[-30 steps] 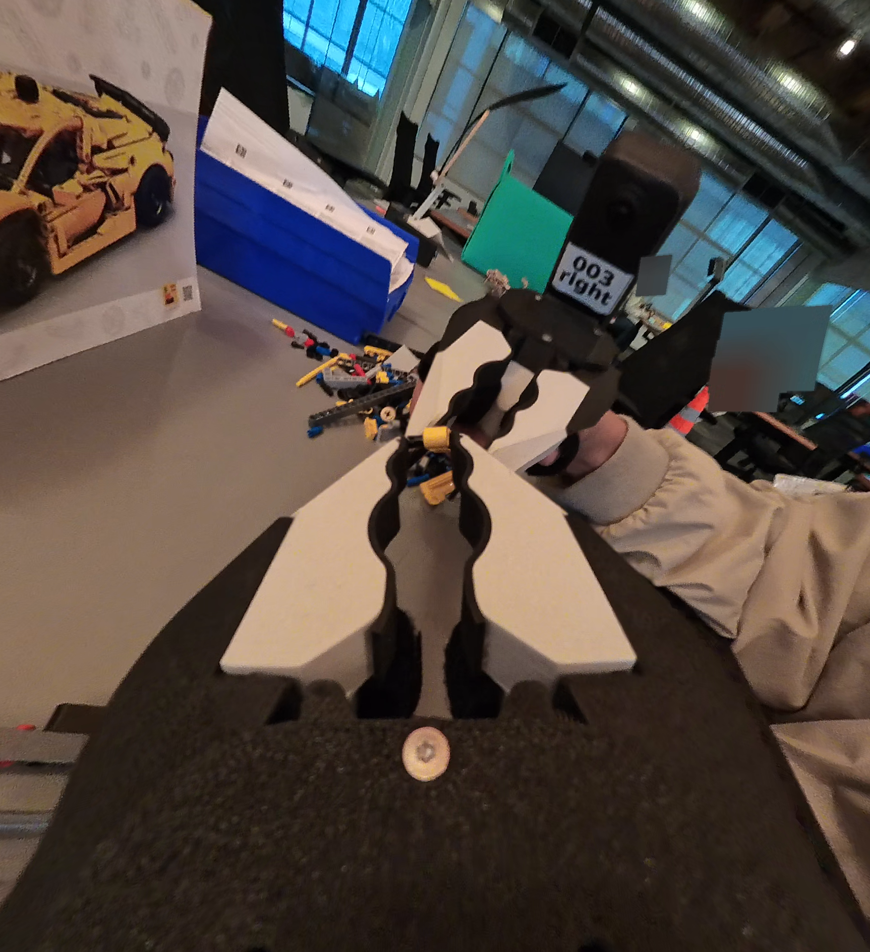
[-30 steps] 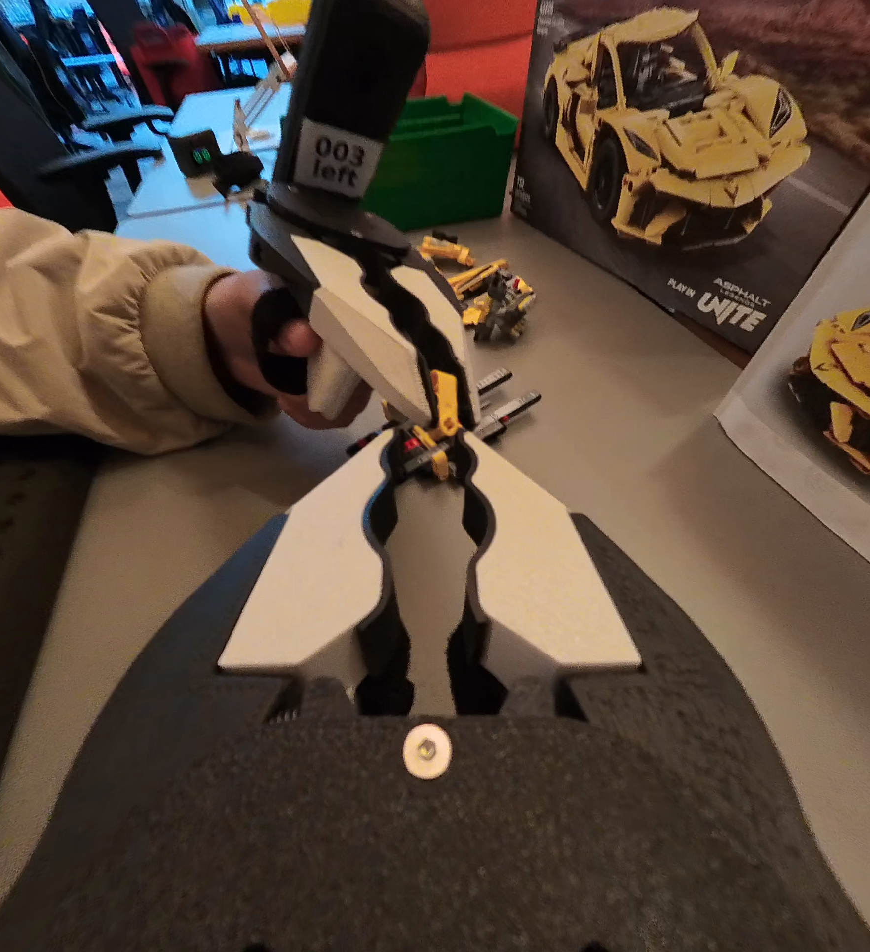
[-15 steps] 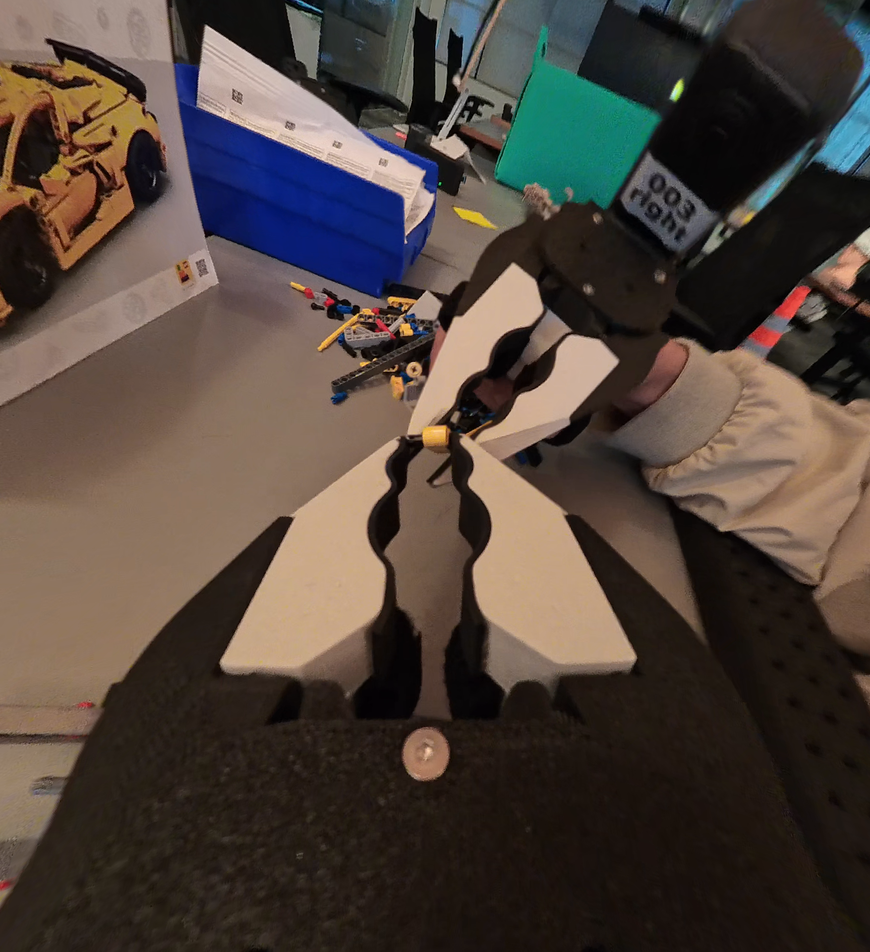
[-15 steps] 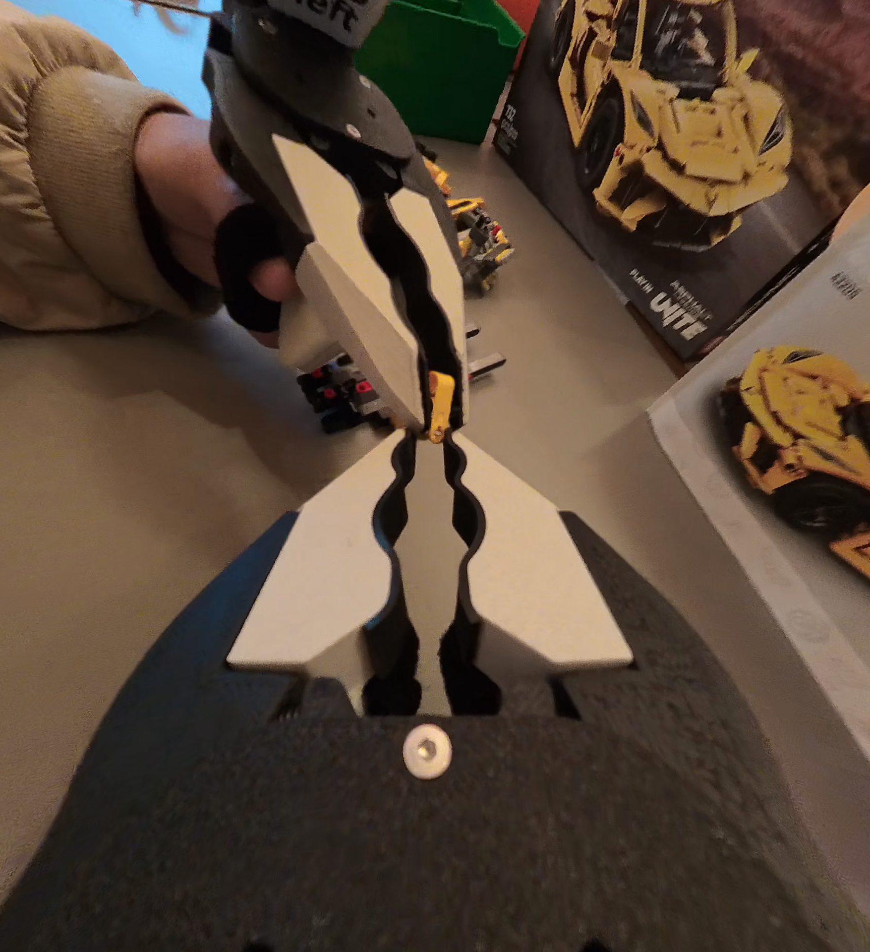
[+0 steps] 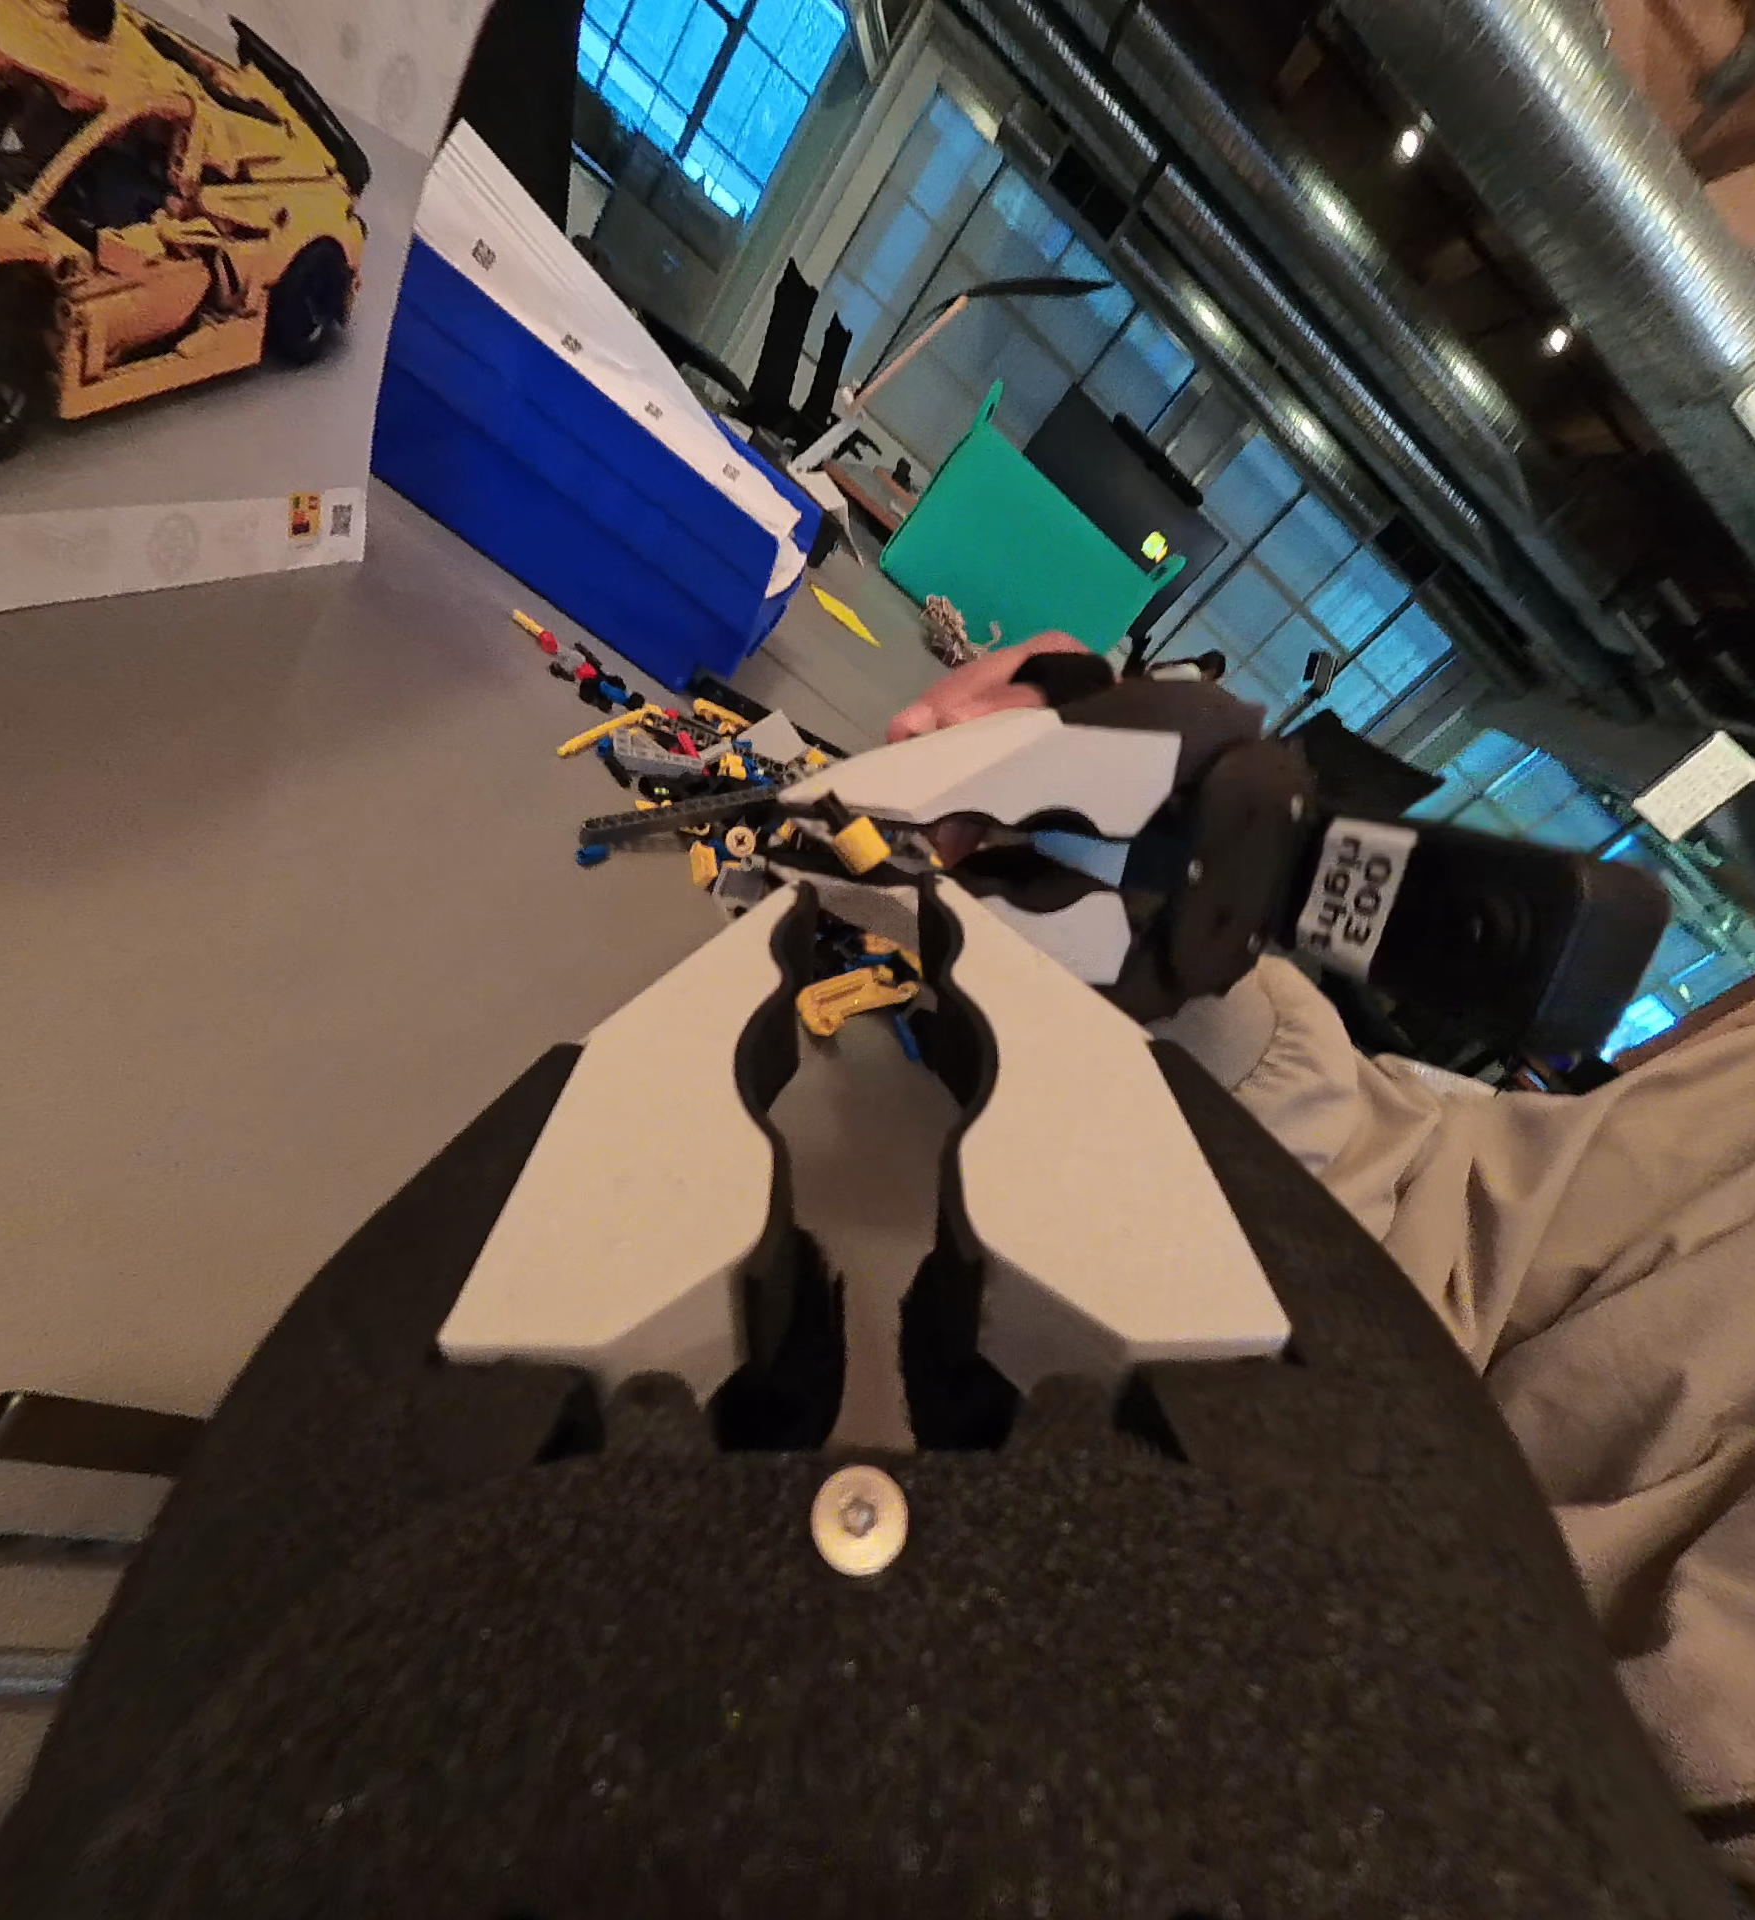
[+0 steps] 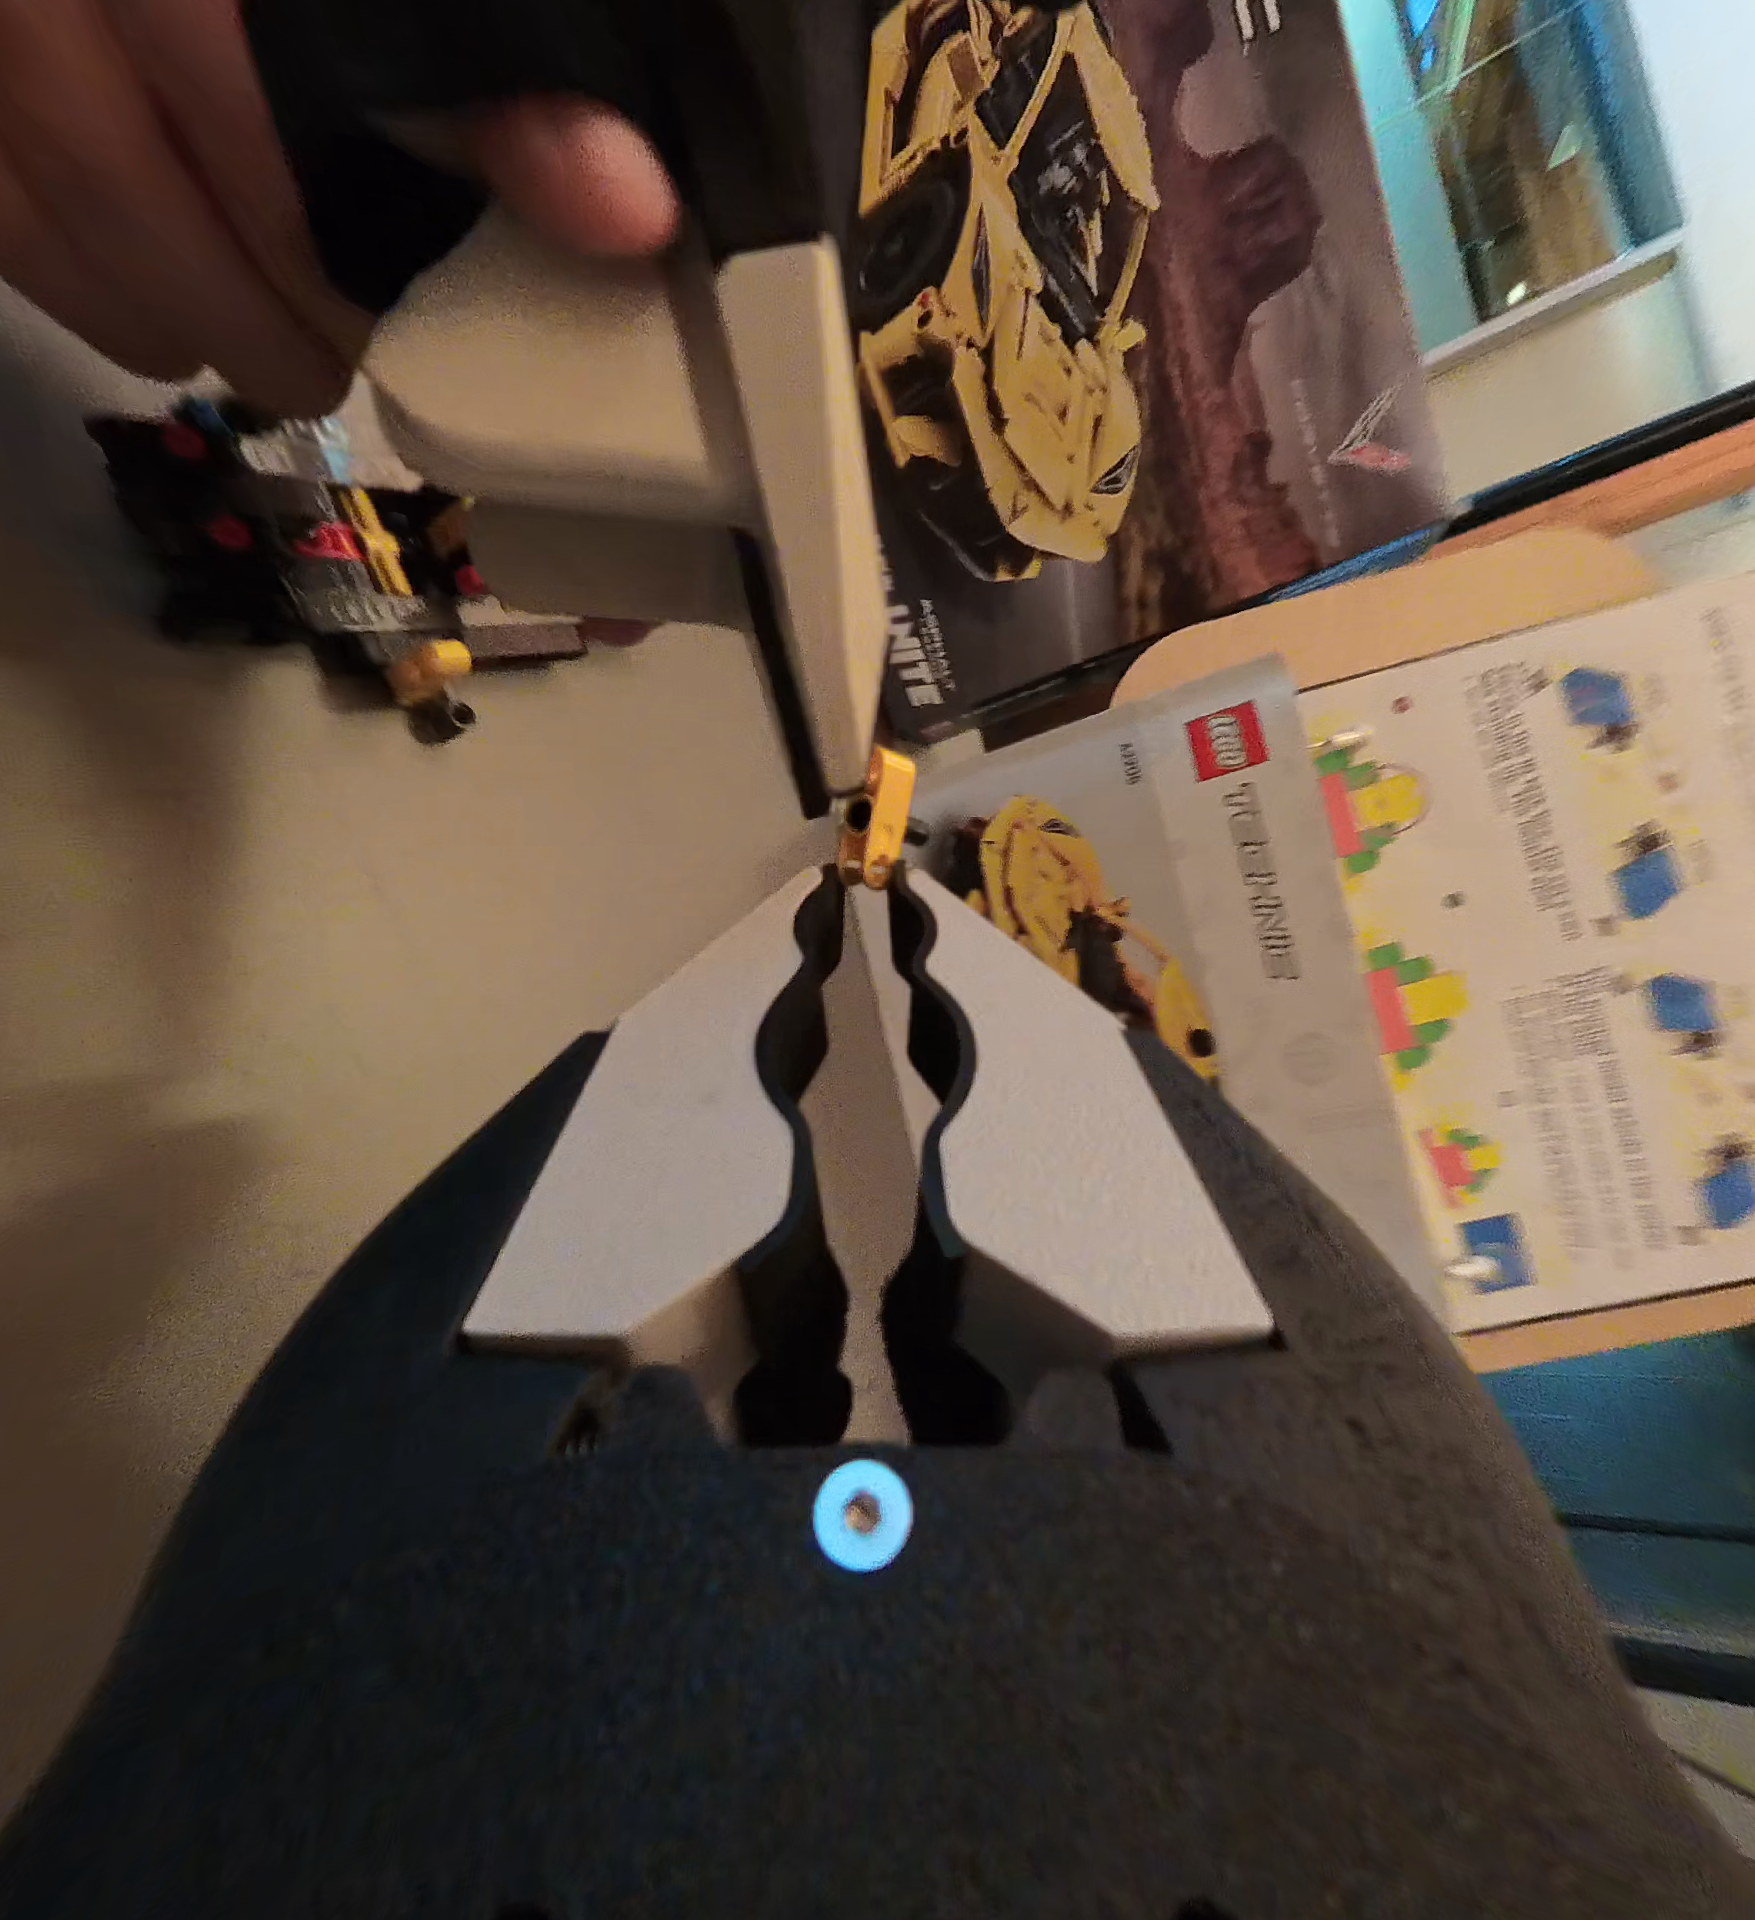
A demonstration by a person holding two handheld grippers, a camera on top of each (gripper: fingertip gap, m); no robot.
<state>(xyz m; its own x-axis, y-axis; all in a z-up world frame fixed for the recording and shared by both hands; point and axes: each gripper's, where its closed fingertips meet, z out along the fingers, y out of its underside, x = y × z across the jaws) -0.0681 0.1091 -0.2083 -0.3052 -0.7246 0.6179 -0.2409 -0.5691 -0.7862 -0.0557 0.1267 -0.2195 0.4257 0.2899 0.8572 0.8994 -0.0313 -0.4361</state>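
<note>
**Both claws meet at one small yellow piece above the table**

My right claw (image 6: 865, 883) is drawn in narrow and pinches the lower end of a small yellow plastic building piece with a round hole (image 6: 878, 821). The piece stands up out of the tips, clear of the grey table (image 5: 229, 883).

My left claw (image 5: 862, 896) comes at it from the other side. In the right wrist view its pale fingers (image 6: 800, 499) reach down from above, and one tip touches the upper end of the piece. In the left wrist view its tips stand a narrow gap apart with the piece just beyond them. I cannot tell whether they grip it.

A bare hand (image 6: 125, 187) holds the left tool; a beige sleeve (image 5: 1579, 1299) runs back from the right one.

On the table beyond the claws lies a scattered pile of yellow, black, blue and grey building pieces (image 5: 675, 769), just beside a blue plastic bin (image 5: 561, 488) holding white paper sheets (image 5: 582, 312). A half-built black block with red pins (image 6: 281, 540) sits under the left tool. A dark box showing a yellow sports car (image 6: 1060, 312) stands behind it, with a grey booklet (image 6: 1112, 883) and a pale printed card (image 6: 1579, 935) beside it.
</note>
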